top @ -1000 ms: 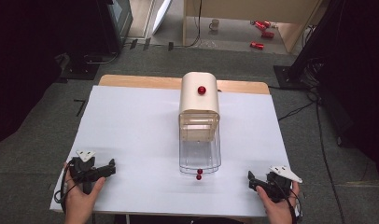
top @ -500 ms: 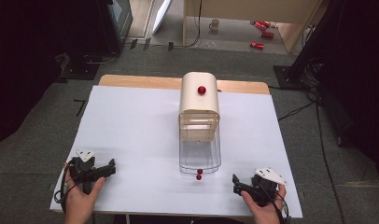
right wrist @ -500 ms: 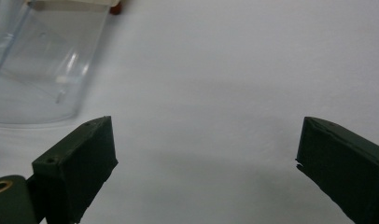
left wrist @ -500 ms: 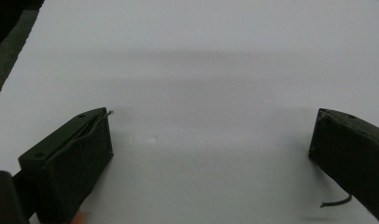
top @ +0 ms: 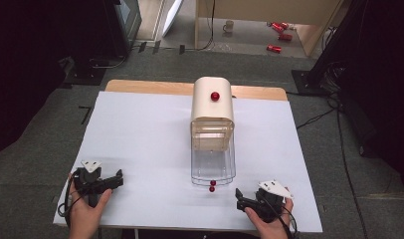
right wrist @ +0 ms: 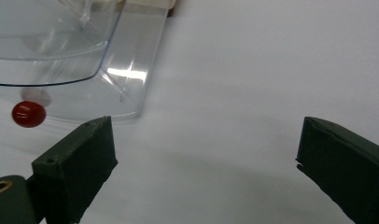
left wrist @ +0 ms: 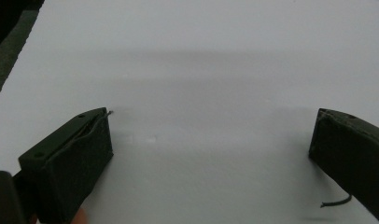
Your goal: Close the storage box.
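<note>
A cream box [top: 213, 107] with a red knob [top: 215, 95] on its top stands mid-table. Clear plastic drawers [top: 212, 164] stick out of its front towards me, with two small red knobs [top: 212, 185] at their near edge. My right gripper [top: 240, 199] rests on the white table just right of those knobs, open and empty. In the right gripper view its jaws [right wrist: 206, 149] stand wide apart, with the clear drawer [right wrist: 85, 56] and one red knob [right wrist: 28, 114] at upper left. My left gripper [top: 114, 180] lies open at the near left corner, over bare white surface [left wrist: 206, 84].
The white tabletop [top: 140, 129] stretches around the box, with a wooden strip [top: 150, 87] along its far edge. Beyond it on the floor are a mug [top: 231, 25], red cans [top: 274, 48], cables and dark equipment stands.
My right gripper has slid left along the near edge, closer to the drawers' red knobs. The left gripper and the box have stayed put.
</note>
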`<state>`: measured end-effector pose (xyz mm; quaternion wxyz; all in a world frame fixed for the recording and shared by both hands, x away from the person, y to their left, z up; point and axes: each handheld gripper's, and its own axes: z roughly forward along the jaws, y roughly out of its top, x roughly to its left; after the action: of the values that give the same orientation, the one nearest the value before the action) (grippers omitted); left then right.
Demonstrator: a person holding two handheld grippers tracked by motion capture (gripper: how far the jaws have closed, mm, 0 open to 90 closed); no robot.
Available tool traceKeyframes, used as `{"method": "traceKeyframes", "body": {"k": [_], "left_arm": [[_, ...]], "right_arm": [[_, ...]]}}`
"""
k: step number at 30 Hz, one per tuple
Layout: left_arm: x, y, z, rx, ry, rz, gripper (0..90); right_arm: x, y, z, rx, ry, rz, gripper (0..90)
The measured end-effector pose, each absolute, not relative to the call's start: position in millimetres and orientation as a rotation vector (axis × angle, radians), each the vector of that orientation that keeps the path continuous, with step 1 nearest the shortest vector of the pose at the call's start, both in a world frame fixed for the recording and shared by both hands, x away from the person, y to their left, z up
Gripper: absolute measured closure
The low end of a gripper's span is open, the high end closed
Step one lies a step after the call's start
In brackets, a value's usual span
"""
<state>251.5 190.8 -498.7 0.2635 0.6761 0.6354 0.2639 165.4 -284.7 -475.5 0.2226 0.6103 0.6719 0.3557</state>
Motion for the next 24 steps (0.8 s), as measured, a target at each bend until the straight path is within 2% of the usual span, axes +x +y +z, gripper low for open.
{"method": "traceKeyframes", "body": {"k": [17, 24], "left_arm": [[251.4, 190.8, -498.6, 1.829, 1.718, 0.713, 0.0], [251.4, 190.8, -498.7, 1.829, 1.718, 0.714, 0.0]], "right_arm": [[164.5, -263.7, -467.5, 1.640, 1.897, 1.041, 6.7], [165.2, -253.4, -462.1, 1.617, 1.900, 1.050, 13.5]]}}
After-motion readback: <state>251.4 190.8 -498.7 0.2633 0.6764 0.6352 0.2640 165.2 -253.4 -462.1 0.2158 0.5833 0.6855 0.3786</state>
